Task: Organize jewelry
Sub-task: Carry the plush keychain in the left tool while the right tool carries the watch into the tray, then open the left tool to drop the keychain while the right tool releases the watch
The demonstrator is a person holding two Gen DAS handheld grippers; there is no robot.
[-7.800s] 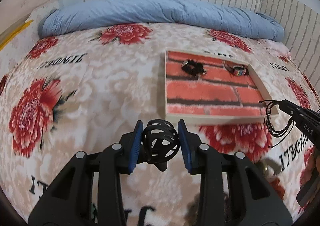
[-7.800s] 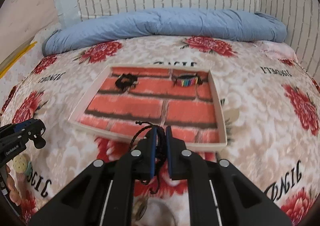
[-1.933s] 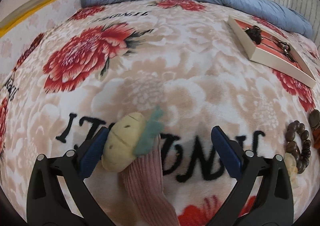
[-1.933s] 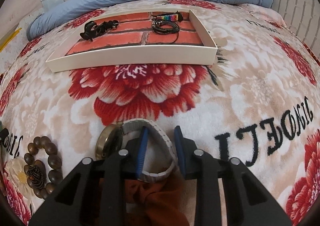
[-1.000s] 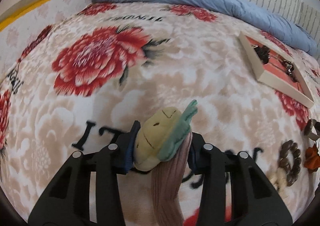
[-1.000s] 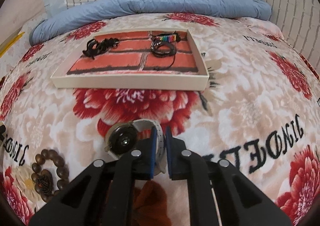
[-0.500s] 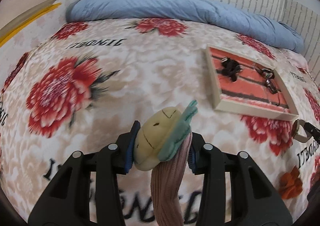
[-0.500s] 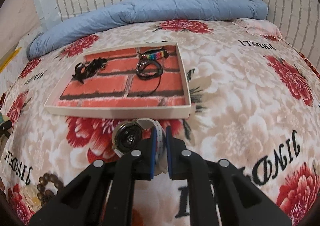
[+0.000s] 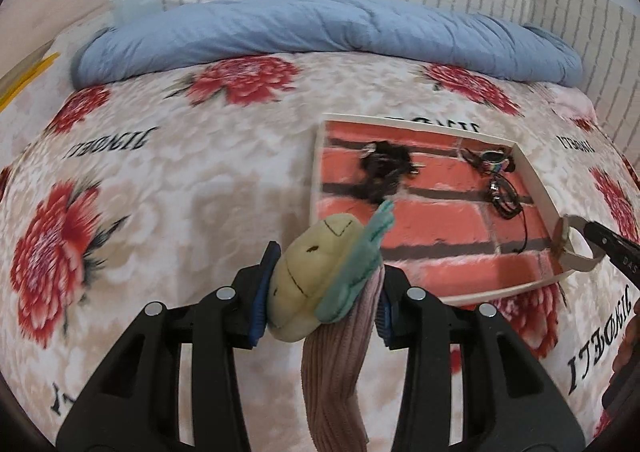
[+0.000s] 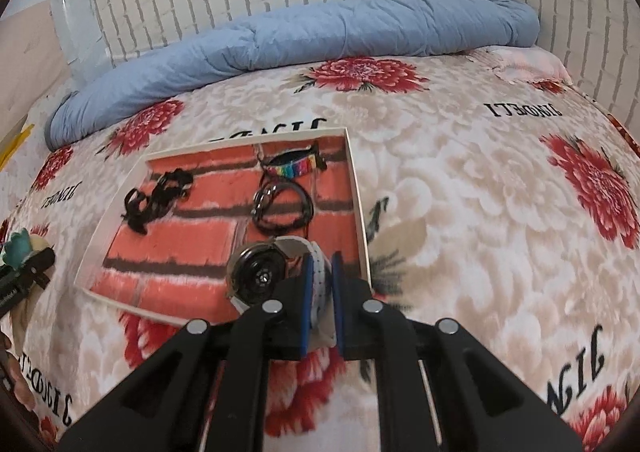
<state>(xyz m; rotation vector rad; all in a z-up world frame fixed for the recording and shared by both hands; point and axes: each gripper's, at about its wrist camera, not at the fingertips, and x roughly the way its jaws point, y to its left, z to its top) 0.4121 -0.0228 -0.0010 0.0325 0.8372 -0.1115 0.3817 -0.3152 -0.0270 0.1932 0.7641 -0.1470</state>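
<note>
Both grippers are clamped: the left gripper pinches a yellow-green plush pineapple with pink ribbed band, the right gripper a grey-strapped round wristwatch, held over the near edge of the white brick-lined tray containing a black bracelet, corded loops and a rainbow band on the floral bedspread.

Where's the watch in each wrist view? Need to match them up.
Left wrist: the watch sits at the far right edge, held by the right gripper over the tray's near right corner.
Right wrist: bottom centre, dark dial left of the fingers, its strap clamped between them.
Shared landmark: the rainbow bracelet in the tray.
</note>
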